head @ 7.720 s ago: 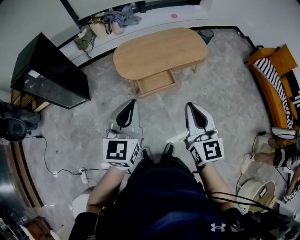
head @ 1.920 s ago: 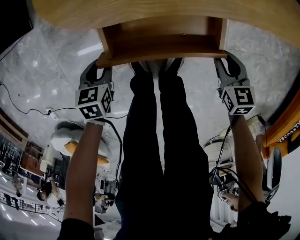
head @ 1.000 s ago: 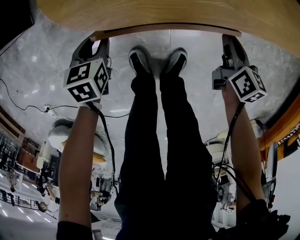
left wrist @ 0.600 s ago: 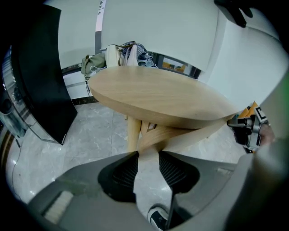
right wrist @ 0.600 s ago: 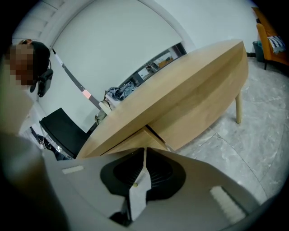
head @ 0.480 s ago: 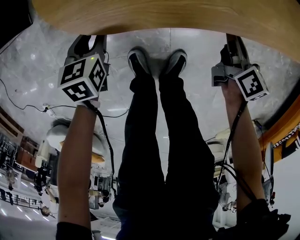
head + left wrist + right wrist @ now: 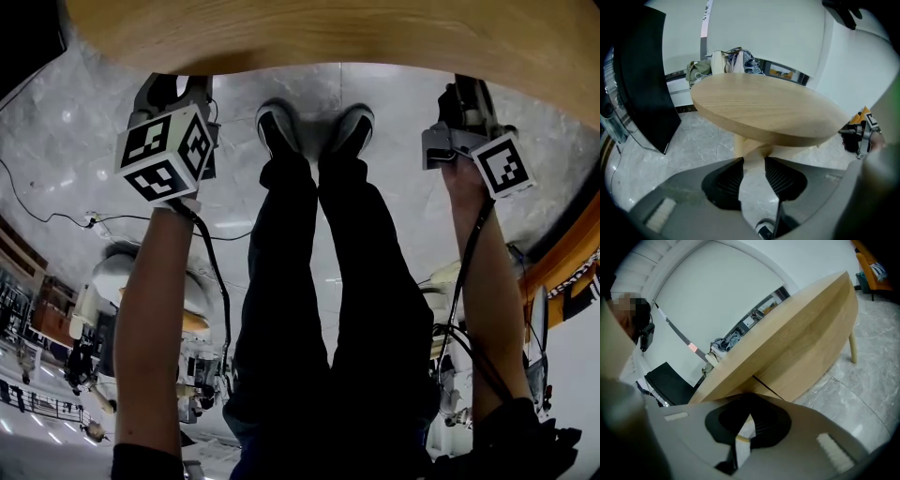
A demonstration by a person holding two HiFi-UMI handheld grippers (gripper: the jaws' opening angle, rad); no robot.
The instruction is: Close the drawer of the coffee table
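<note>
A person stands at the near edge of the oval wooden coffee table [image 7: 328,28], both arms stretched forward and a hand-held gripper in each. The drawer [image 7: 749,386] sits pushed in under the top, its front level with the wooden apron, and only a thin dark seam marks its edge. From the head view nothing juts out past the table's rim.

The left gripper [image 7: 178,89] hovers just short of that rim and points steeply down. Its ribbed black pads [image 7: 729,180] are spread, with only the pale marble floor [image 7: 84,122] and a table leg [image 7: 747,145] showing in the gap. The right gripper [image 7: 464,94] is held close to the table's edge on the other side, its two jaws pressed together with nothing between them.

The person's dark shoes [image 7: 314,127] stand side by side on the marble between the two tools, toes toward the table. A black cabinet [image 7: 642,79] stands to the table's left, bags [image 7: 726,61] are heaped on a ledge by the far wall, and an orange seat [image 7: 562,262] edges in at the right.
</note>
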